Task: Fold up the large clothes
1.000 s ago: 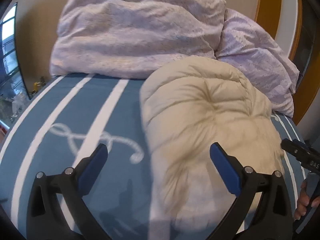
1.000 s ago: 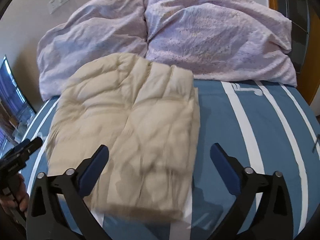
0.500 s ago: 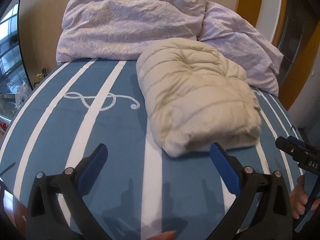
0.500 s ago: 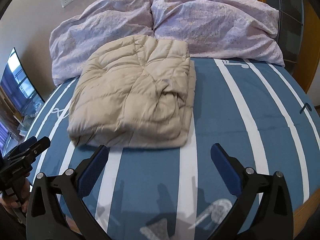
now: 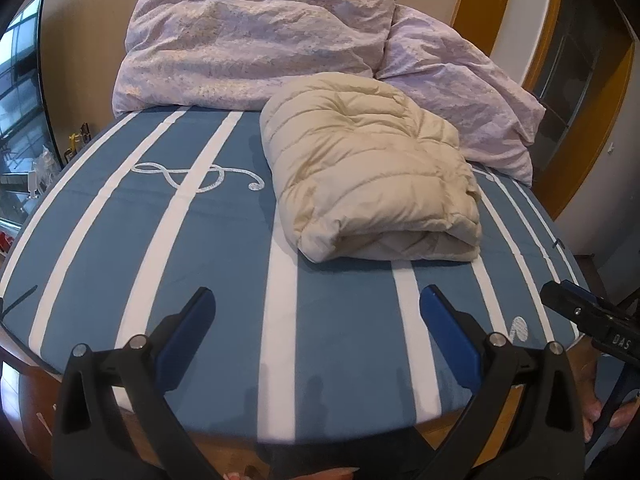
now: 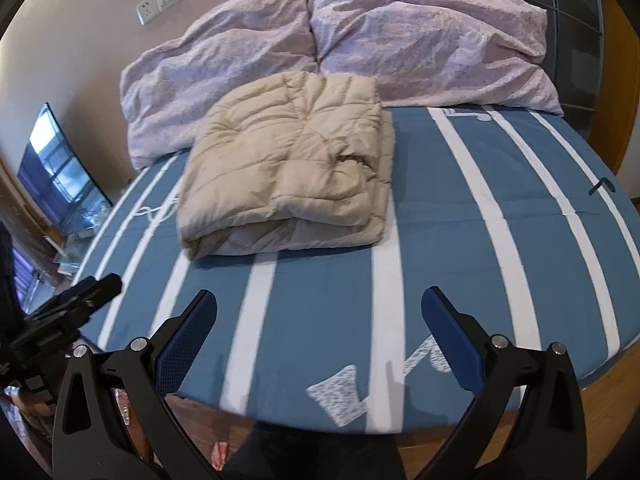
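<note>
Your folded beige jacket (image 5: 372, 172) lies on the bed (image 5: 200, 248), upper centre of both frames, well ahead of both tongs, long axis running toward the pillows (image 6: 360, 48). Left tongs (image 5: 318, 322) and right tongs (image 6: 319, 320) gape wide, empty, roughly equally near.

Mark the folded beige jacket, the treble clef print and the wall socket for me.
folded beige jacket (image 5: 372, 168), left wrist view, quilted top.
treble clef print (image 5: 200, 174), left wrist view, its loops.
wall socket (image 6: 158, 0), right wrist view, plate centre.

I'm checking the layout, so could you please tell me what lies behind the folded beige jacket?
Two lilac pillows sit behind the folded beige jacket, against the wall. Its far edge hides their lower fronts, so contact is unclear.
</note>
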The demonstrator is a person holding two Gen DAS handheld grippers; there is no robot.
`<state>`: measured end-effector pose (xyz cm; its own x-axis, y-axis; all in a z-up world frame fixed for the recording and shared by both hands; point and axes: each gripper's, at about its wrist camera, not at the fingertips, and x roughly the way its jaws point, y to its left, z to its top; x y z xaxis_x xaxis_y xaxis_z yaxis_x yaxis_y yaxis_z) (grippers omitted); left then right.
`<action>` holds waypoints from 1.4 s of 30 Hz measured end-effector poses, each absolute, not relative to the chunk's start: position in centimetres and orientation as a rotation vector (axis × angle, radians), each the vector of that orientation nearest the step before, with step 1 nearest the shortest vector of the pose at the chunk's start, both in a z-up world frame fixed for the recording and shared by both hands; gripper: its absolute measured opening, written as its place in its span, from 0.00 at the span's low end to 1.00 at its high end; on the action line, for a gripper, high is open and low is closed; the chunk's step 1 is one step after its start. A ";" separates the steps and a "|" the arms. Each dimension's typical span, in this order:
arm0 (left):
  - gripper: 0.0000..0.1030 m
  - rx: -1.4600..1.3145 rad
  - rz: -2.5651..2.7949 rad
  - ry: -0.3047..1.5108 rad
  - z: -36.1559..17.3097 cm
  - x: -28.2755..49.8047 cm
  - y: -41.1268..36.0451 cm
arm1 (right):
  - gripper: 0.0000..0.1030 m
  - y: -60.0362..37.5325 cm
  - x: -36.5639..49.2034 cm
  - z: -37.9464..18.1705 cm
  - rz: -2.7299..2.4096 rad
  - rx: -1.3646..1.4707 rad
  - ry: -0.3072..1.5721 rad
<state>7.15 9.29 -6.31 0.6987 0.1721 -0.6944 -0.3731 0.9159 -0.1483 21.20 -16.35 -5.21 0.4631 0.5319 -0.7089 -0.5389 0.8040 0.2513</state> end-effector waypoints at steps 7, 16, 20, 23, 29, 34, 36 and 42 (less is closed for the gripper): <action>0.98 -0.307 0.281 0.758 -6.2 6.6 8.7 | 0.99 -16.0 19.9 -4.4 0.684 -0.032 0.850; 0.98 -0.309 0.235 0.747 -5.3 5.7 7.6 | 0.99 -16.0 18.9 -3.6 0.743 -0.018 0.845; 0.98 -0.313 0.221 0.740 -4.9 5.4 7.4 | 0.99 -16.1 18.9 -3.5 0.758 -0.009 0.849; 0.98 -0.321 0.214 0.744 -4.9 5.4 7.4 | 0.99 -16.2 18.8 -3.5 0.767 0.003 0.854; 0.98 -0.326 0.207 0.748 -4.9 5.4 7.3 | 0.99 -16.4 18.8 -3.5 0.770 0.009 0.856; 0.98 -0.321 0.203 0.744 -4.9 5.3 7.0 | 0.99 -16.6 18.8 -3.4 0.771 0.013 0.855; 0.98 -0.320 0.201 0.743 -4.8 5.3 6.8 | 0.99 -16.6 18.7 -3.4 0.771 0.012 0.853; 0.98 -0.318 0.185 0.737 -4.3 5.2 6.5 | 0.99 -16.6 18.5 -3.1 0.782 0.010 0.849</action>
